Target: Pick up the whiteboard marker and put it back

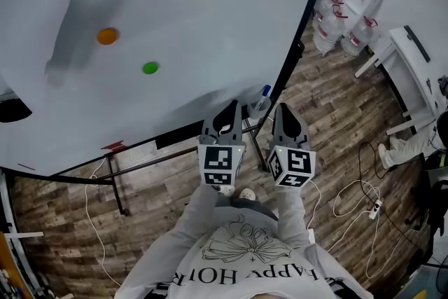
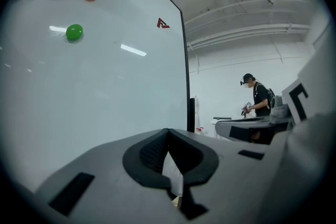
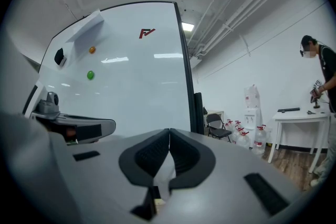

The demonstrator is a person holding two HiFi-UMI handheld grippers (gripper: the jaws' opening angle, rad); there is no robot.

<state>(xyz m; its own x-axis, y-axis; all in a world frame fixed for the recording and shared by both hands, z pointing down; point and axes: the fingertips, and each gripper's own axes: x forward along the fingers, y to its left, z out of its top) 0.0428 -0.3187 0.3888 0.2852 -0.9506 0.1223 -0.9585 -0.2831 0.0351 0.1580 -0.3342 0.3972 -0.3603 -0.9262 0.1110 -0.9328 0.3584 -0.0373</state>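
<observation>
Well, whiteboard marker (image 1: 263,96) (blue cap, pale body) stands upright nr whiteboard (image 1: 182,3).

Left gripper (image 1: 228,110) and right gripper (image 1: 283,113) side by side, jaws together, empty

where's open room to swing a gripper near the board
Free: bare wood floor right of the right gripper, up to the water jugs and white table. Crowded: the marker sits by the whiteboard's right edge, just ahead of the left gripper and right one, with little gap between them.
</observation>
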